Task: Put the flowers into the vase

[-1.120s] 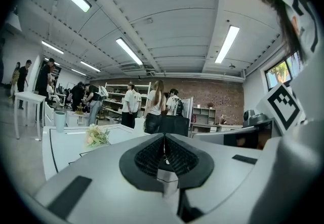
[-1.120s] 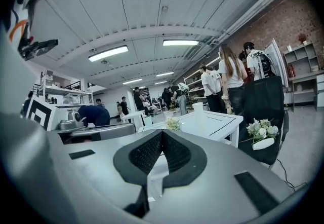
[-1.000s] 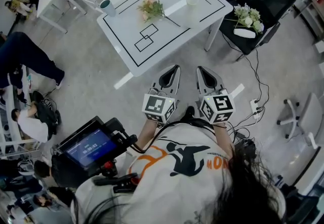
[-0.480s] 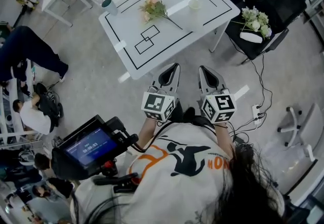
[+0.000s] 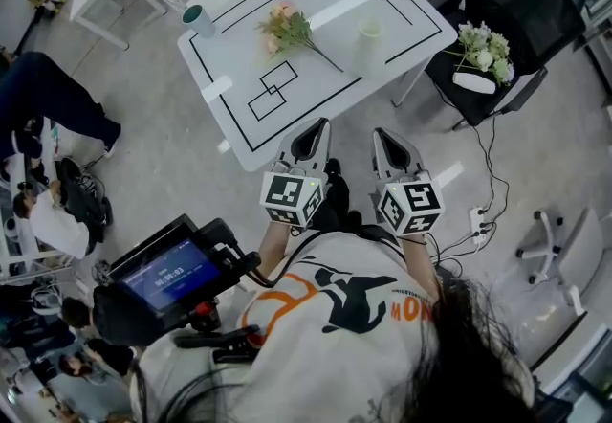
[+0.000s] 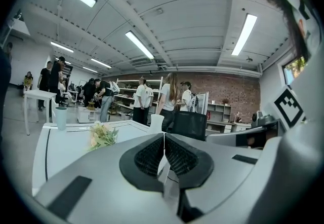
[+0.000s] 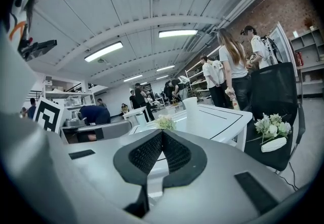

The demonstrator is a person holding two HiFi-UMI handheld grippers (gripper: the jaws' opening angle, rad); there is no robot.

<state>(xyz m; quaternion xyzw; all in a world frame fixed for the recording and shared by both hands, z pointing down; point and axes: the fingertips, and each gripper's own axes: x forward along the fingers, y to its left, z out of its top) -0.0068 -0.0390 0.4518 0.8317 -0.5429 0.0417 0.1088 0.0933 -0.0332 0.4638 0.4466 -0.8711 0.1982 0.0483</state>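
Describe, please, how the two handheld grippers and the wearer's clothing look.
The left gripper and right gripper are pale grey wedges with black ribbed pads, each carrying a white cube of black square markers. The T-shirt worn is white, printed in black and orange.

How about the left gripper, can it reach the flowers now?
Probably not yet: the left gripper, shut and empty, is at the near edge of the table; the flowers lie mid-table. Nothing blocks the way.

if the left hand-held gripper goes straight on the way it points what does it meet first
Probably the near edge of the white table; the white vase stands farther along that line. Depth is hard to judge.
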